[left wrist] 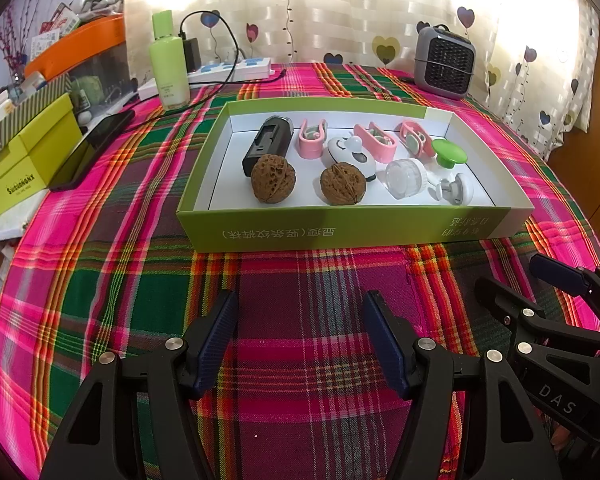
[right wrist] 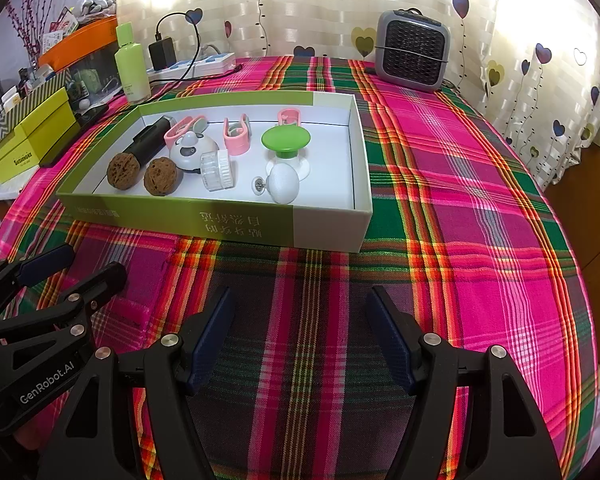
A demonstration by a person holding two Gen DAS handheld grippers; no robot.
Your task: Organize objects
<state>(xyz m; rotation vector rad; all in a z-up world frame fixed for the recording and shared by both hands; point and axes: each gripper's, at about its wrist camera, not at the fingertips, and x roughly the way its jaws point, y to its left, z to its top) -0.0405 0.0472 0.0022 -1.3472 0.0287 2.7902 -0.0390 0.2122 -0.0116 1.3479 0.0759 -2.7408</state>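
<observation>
Two wrinkled brown walnuts (left wrist: 273, 178), pink plastic clips (left wrist: 311, 138), a green-capped knob (left wrist: 449, 153) and other small items are seen lying inside a shallow green-and-white cardboard box (left wrist: 340, 228) on a plaid tablecloth (left wrist: 300, 320). The left gripper (left wrist: 300, 340) and right gripper (right wrist: 300, 336) are held before it, jaws wide and empty. Sorting appears finished or paused; any next move would call for a reach into the box.

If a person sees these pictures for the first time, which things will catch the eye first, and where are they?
First comes the bright pink and green plaid tablecloth that covers the whole table. In its middle lies the shallow green box, with two brown walnuts side by side along its near wall and pink clips behind them. Both grippers, left and right, are open and empty in front of the box.
</observation>
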